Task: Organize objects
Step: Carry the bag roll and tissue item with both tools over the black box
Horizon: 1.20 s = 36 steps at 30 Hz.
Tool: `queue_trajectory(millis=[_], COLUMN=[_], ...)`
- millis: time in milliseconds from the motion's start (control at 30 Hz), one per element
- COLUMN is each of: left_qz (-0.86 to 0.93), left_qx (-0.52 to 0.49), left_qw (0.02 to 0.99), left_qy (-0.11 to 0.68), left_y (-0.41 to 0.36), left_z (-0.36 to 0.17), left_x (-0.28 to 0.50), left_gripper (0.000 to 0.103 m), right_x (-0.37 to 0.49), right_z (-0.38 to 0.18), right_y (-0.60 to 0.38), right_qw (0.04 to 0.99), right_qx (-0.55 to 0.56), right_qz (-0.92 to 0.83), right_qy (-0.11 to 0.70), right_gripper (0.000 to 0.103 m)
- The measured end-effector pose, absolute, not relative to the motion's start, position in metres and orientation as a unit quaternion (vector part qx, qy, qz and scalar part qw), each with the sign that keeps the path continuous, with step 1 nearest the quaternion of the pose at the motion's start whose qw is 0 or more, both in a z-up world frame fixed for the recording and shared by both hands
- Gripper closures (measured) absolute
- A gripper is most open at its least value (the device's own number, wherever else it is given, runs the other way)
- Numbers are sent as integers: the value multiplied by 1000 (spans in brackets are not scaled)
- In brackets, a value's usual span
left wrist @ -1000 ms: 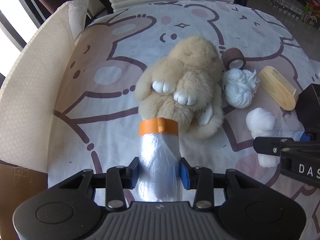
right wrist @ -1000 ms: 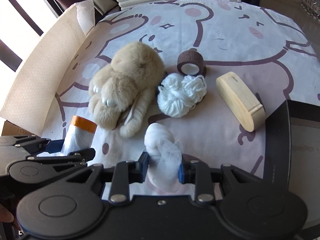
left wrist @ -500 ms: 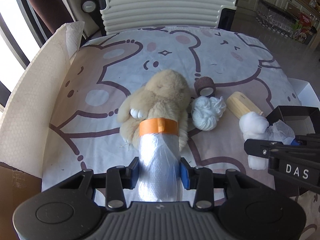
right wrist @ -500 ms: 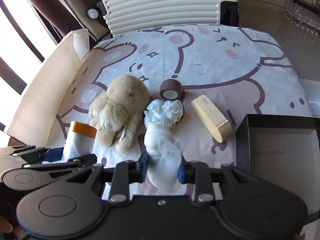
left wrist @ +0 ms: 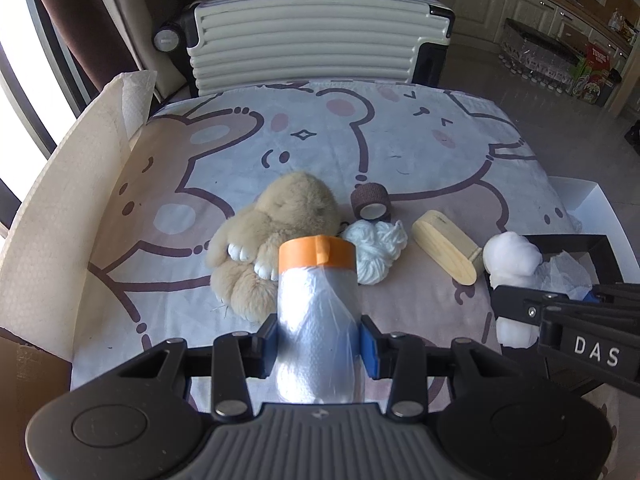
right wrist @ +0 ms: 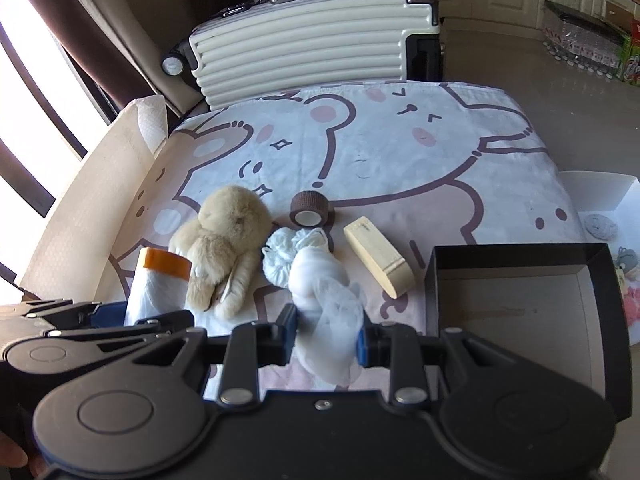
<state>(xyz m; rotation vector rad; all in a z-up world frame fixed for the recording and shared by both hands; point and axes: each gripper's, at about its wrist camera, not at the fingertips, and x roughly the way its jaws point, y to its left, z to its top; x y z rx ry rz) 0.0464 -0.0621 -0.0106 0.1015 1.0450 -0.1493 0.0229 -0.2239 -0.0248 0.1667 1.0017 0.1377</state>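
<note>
Two tongs are clenched: the left tongs (left wrist: 318,338) on a plastic-bag roll (left wrist: 316,304), the right tongs (right wrist: 327,334) on a white mesh bundle (right wrist: 320,280), near the black box (right wrist: 520,256).

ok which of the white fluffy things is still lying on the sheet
The white yarn ball, lying loose beside the plush bunny. The other white bundle is clamped in the right claw, off the sheet.

We saw fluffy beige plush rabbit (left wrist: 280,224), glossy clear film roll (left wrist: 318,320) with orange tape band, soft white yarn (left wrist: 374,250), smooth pale wooden block (left wrist: 444,250), matt black cardboard box (right wrist: 520,256), printed cloth sheet (left wrist: 400,148).
</note>
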Motion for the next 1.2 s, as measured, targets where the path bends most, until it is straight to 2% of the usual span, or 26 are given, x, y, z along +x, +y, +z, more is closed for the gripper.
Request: queue_trajectory(millis=[633,1200], left_qz=[-106,-148], left_qx=[20,24], left_qw=[876,867], left_qy=[470,475], left_y=[-109,-174], left_z=[16,6], left_x=[35,28], left_gripper=[61,61], right_x=[-3,-24], right_z=[5,1], right_y=[-282,-346], right_qw=[891,890], right_qx=[97,110], right_qz=[26,-26], right_qy=[443,441], right_gripper=[73,73])
